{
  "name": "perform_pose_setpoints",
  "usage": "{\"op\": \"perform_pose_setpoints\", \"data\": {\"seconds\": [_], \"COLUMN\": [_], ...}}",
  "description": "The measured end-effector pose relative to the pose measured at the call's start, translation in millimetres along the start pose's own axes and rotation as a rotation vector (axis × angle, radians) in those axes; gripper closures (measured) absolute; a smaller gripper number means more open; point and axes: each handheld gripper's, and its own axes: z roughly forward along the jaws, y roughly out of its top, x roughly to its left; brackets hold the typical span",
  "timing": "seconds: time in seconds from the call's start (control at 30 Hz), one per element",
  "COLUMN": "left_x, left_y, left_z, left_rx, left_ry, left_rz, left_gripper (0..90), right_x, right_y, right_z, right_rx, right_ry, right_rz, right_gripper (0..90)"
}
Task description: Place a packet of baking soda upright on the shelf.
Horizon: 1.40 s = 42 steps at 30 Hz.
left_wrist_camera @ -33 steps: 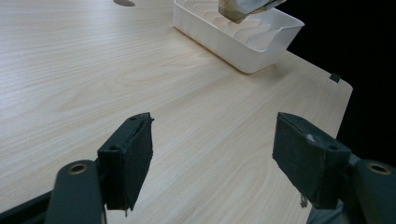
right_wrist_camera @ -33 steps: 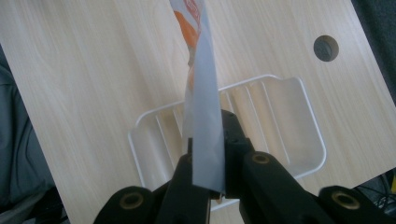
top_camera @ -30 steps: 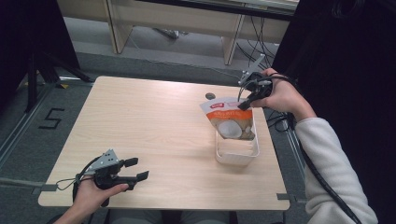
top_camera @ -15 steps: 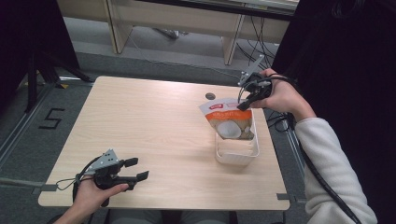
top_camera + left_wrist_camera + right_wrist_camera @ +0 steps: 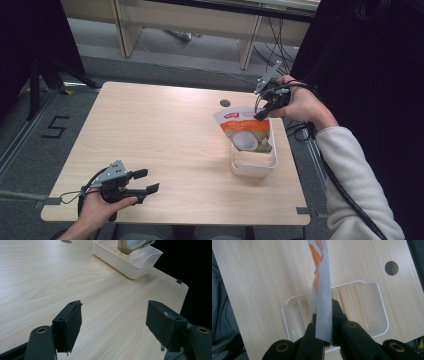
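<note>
An orange-and-white pouch [image 5: 246, 131] hangs over a white ribbed tray [image 5: 252, 165] near the right edge of the counter [image 5: 165, 135]. The right tongs [image 5: 263, 112] pinch the pouch's upper right corner with the jaws closed tight on its sealed edge; in the right gripper view the pouch [image 5: 322, 292] runs edge-on between the jaws and straight away from the camera, over the tray [image 5: 364, 305]. In the high view the pouch's printed face looks up and toward the person, its long axis slanting from the held top corner down into the tray, top end toward the far side of the counter and bottom end low inside the tray. Whether the bottom touches the tray floor cannot be told. The tray's long side runs front to back along the counter, and a small round hole [image 5: 225, 103] in the counter lies just beyond the pouch's top left corner. The left tongs [image 5: 144, 181] sit well apart from all this, at the near left corner of the counter, held in the left hand [image 5: 100, 207] with the jaws spread wide and nothing between them; the left gripper view shows bare wood between the two pads and the tray [image 5: 130, 261] far ahead.
</note>
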Motion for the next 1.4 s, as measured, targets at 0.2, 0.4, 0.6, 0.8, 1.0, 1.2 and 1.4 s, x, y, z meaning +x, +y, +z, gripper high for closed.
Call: {"op": "perform_pose_setpoints", "data": {"seconds": [0.2,0.4,0.6,0.8,1.0,1.2,1.4], "left_x": [0.2,-1.0,-0.7,-0.7,-0.7,-0.6,-0.8], "left_y": [0.0,-0.4,-0.8,-0.8,-0.8,-0.9,-1.0], "left_z": [0.1,0.4,0.7,0.7,0.8,1.1,1.0], "left_rx": [0.0,0.001,-0.003,-0.004,-0.002,0.0,0.0], "left_ry": [-0.001,0.006,0.003,0.002,0.004,0.0,0.004], "left_rz": [-0.001,-0.022,-0.028,-0.029,-0.027,-0.022,-0.026], "left_gripper": [28.0,27.9,27.9,27.9,27.9,27.9,27.9], "right_x": [1.0,1.2,1.1,1.1,0.1,-1.3,-1.8], "right_y": [-1.4,-0.5,1.0,1.5,-0.8,-2.5,-3.9], "right_z": [1.2,3.9,8.7,13.3,14.4,16.7,18.5], "right_rx": [0.016,0.026,0.036,0.05,0.066,0.071,0.085], "right_ry": [-0.009,-0.022,-0.052,-0.073,-0.091,-0.083,-0.089], "right_rz": [0.003,-0.039,-0.076,-0.092,-0.093,-0.1,-0.095], "right_gripper": [90.0,90.0,90.0,90.0,90.0,90.0,90.0]}}
